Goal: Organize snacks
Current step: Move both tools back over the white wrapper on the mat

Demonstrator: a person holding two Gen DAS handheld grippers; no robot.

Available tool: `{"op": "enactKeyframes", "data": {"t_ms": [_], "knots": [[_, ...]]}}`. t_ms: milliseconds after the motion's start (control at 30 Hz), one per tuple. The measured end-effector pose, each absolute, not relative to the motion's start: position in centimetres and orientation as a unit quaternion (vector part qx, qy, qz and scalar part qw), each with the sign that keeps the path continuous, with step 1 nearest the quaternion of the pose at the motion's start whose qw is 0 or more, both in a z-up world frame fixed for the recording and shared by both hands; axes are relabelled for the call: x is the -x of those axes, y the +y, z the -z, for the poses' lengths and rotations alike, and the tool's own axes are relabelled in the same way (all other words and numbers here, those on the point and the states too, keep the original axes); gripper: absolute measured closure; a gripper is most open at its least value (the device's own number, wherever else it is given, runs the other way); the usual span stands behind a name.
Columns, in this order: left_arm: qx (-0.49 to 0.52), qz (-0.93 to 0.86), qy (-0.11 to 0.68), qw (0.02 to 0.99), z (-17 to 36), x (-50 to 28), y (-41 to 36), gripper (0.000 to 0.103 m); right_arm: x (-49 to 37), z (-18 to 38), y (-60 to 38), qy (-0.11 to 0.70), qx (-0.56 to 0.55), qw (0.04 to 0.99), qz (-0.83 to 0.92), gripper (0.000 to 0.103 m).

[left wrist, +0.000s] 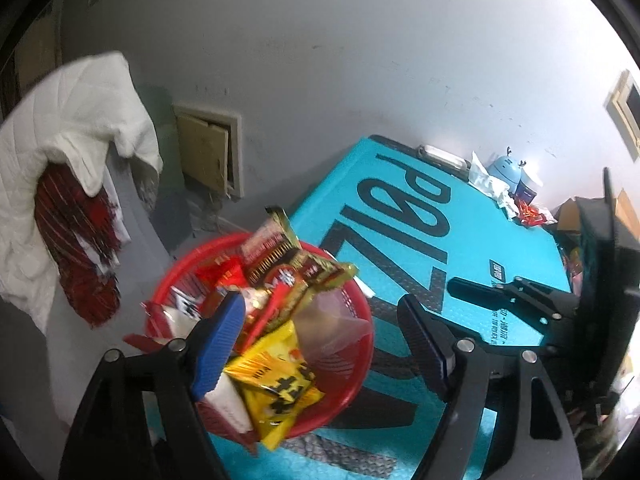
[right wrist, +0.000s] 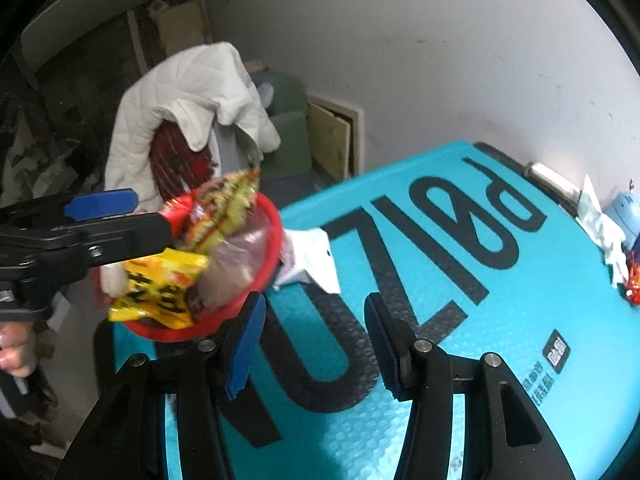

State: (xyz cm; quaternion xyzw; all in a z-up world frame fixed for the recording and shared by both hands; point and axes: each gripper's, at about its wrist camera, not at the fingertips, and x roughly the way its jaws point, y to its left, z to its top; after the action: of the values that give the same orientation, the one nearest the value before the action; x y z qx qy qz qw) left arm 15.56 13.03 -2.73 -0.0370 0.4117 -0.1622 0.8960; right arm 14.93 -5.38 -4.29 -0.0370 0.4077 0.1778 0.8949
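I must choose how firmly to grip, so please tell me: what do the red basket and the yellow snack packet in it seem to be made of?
The round red slotted basket looks like moulded plastic: uniform colour, ribbed slotted wall, dull sheen. The yellow printed snack packet looks like thin glossy plastic film, probably foil-lined: creases and bright glare.

red basket [left wrist: 352,368] | heaped snack packets [left wrist: 276,392] (yellow one overhanging) | teal surface's edge

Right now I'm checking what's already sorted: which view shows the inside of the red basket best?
The left wrist view: it looks down into the red basket, showing the yellow packet and other wrappers. The right wrist view sees the basket side-on, partly hidden behind the left gripper.
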Motion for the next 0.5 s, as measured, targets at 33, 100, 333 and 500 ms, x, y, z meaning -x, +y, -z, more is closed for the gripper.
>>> {"op": "enactKeyframes", "data": {"t_ms": [33,100,333,500], "knots": [[0.049,0.166,0.419,0.891,3.2,-15.8,13.0,0.025,-15.3,4.7,-5.4,0.413,0.038,0.892,-0.179,0.052],[0.055,0.167,0.421,0.890,3.6,-16.1,12.9,0.025,-15.9,5.4,-5.2,0.418,0.042,0.888,-0.188,0.052],[0.026,0.143,0.415,0.898,4.2,-17.2,11.9,0.025,-18.5,8.0,-4.5,0.441,0.067,0.871,-0.205,0.052],[0.010,0.135,0.412,0.901,4.5,-17.7,11.1,0.025,-20.3,9.3,-4.2,0.446,0.084,0.865,-0.213,0.059]]}}
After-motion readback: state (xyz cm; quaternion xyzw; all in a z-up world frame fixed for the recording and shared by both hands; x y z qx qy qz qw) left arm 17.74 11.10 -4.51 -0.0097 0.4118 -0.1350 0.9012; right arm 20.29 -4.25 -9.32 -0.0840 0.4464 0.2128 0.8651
